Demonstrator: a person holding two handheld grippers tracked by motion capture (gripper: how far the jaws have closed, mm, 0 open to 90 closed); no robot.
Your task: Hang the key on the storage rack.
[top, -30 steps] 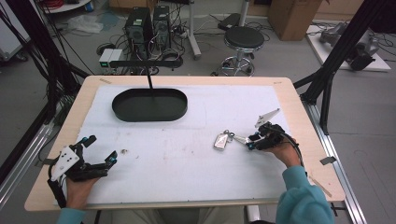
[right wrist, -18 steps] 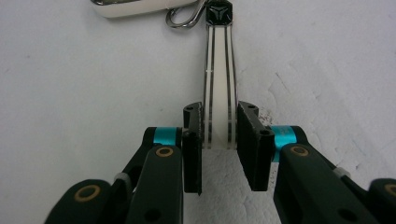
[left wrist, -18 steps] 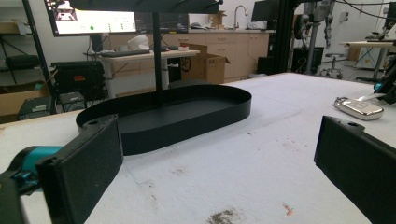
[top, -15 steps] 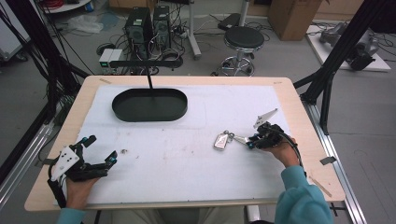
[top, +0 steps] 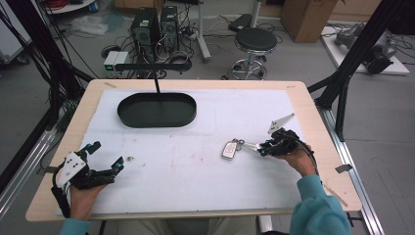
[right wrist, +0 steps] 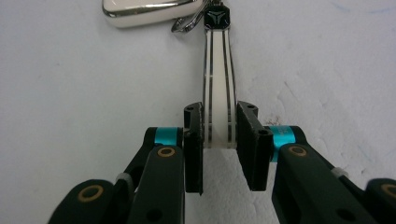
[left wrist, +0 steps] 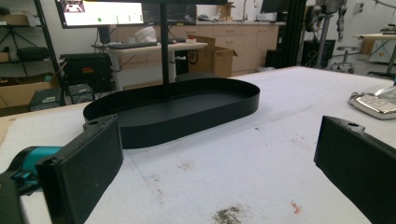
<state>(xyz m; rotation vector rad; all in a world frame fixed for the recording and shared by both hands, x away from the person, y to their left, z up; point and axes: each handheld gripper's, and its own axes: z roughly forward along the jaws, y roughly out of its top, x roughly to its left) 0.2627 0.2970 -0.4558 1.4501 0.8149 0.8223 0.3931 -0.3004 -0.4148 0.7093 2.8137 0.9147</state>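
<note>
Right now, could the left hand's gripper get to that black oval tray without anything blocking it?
Probably yes. The left gripper sits open near the table's front left corner, and the black tray lies ahead of it across bare white mat. The key fob and the right gripper holding its strap are off to the side.

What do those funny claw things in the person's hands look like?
Both grippers, left and right, are black with flat rectangular jaw pads, teal rings at the finger joints and brass-coloured pivot pins. The left carries a pale plate; the right a grey three-cornered one. The sleeves are teal.
</note>
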